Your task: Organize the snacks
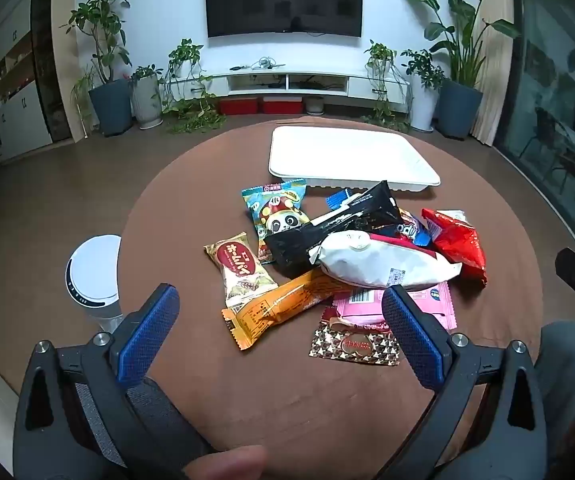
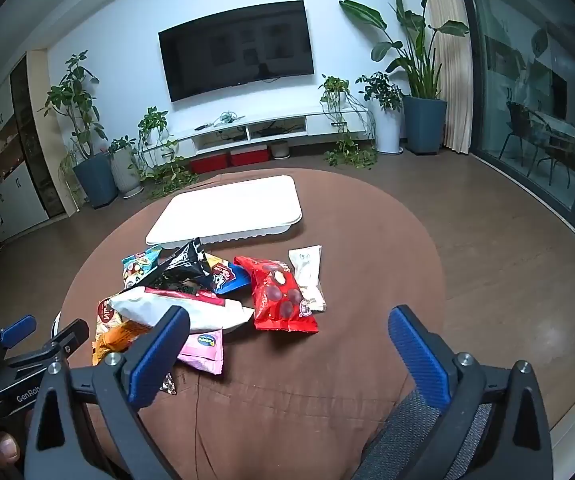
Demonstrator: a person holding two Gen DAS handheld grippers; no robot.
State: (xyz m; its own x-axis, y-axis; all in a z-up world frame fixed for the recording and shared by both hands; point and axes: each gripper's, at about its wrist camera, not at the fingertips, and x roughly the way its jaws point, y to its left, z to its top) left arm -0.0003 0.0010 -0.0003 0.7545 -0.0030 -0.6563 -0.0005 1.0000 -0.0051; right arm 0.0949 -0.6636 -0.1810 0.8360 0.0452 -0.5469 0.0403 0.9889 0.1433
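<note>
While your left gripper (image 1: 279, 332) hovers with jaws spread wide and empty over the near edge of the snack pile (image 1: 351, 256), your right gripper (image 2: 287, 356) hangs equally agape, the red chocolate bag (image 2: 279, 296) just ahead between its fingers. Beyond the heap on the brown table (image 2: 327, 380) lies a white tray (image 1: 347, 156).

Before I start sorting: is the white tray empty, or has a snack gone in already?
Empty. The white tray shows only a bare white surface in both views; all the snack packets lie piled on the brown table in front of it.
</note>
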